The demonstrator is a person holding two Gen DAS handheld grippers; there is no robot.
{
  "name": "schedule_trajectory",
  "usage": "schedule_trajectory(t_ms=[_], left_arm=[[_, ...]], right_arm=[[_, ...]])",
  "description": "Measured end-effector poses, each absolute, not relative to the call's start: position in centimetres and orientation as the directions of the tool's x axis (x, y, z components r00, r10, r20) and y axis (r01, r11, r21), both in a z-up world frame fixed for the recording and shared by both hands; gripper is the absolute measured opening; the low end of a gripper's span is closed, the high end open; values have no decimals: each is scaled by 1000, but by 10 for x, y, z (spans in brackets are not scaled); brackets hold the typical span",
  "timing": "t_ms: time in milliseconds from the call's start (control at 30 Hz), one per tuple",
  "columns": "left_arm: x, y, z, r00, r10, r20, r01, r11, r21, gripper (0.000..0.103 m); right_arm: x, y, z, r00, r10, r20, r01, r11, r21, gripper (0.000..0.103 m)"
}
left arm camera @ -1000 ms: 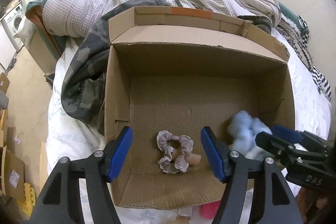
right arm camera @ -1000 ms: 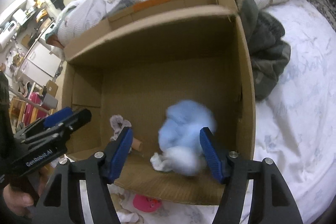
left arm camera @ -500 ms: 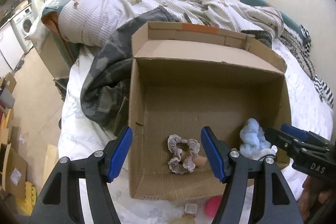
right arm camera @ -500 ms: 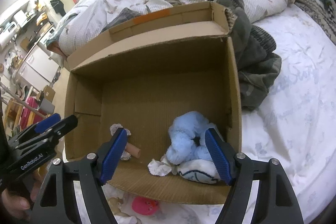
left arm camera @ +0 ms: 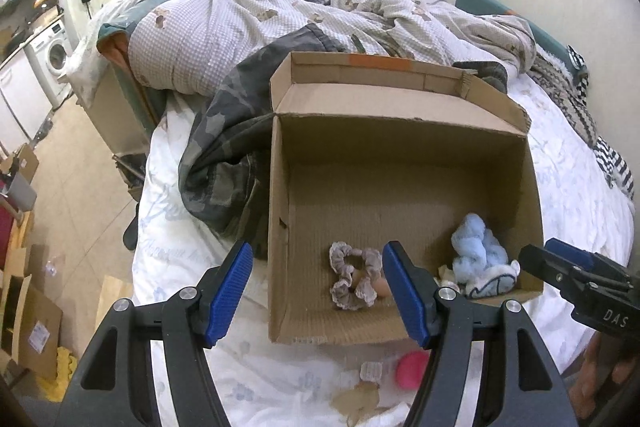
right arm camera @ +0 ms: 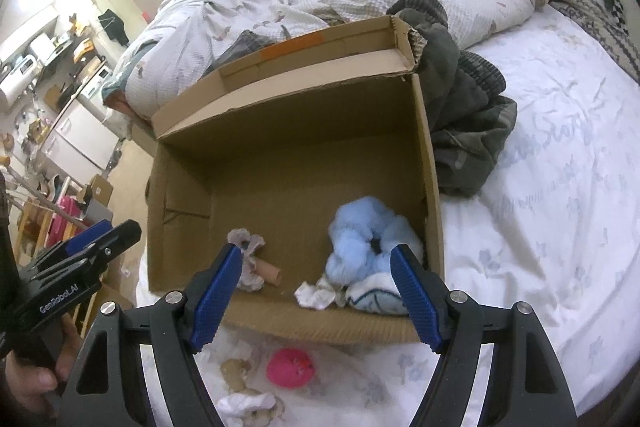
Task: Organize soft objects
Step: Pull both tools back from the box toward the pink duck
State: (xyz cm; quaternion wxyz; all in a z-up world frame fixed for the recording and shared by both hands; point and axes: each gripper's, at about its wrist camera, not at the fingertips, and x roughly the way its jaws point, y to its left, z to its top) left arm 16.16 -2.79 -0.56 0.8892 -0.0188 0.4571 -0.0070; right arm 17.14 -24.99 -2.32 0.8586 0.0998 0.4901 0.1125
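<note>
An open cardboard box (left arm camera: pixel 400 155) (right arm camera: pixel 296 147) sits on the bed. On its floor lie a grey lace scrunchie (left arm camera: pixel 354 281) (right arm camera: pixel 248 259) with a small tan piece, a fluffy light-blue toy (left arm camera: pixel 476 247) (right arm camera: pixel 360 243), a white crumpled cloth (right arm camera: pixel 316 295) and a white-and-blue sock (right arm camera: pixel 376 297). My left gripper (left arm camera: pixel 318 291) hangs open above the box's near left corner, nothing between its fingers. My right gripper (right arm camera: pixel 318 293) is open above the near wall, clear of the blue toy. A pink ball (right arm camera: pixel 290 367) (left arm camera: pixel 412 367) and more small soft things (right arm camera: pixel 248 403) lie on the sheet in front of the box.
A camouflage garment (left arm camera: pixel 224 155) (right arm camera: pixel 460 131) lies against the box's left and back. A rumpled checked duvet (left arm camera: pixel 280 15) fills the far end of the bed. White sheet (right arm camera: pixel 540 227) stretches right of the box. Beyond the bed's left edge are the floor, cardboard and a washing machine (left arm camera: pixel 52 55).
Both grippers rose and pulled back from the box. The right gripper let go of the blue toy, which now rests on the box floor, and its jaws widened.
</note>
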Motion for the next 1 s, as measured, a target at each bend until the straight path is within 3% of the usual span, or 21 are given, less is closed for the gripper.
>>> schedule_trajectory(t_ms=[1000], left_arm=[[100, -18, -40, 463, -54, -885, -25, 997, -74, 65]], right_arm=[[108, -236, -42, 384, 337, -860, -112, 941, 319, 81]])
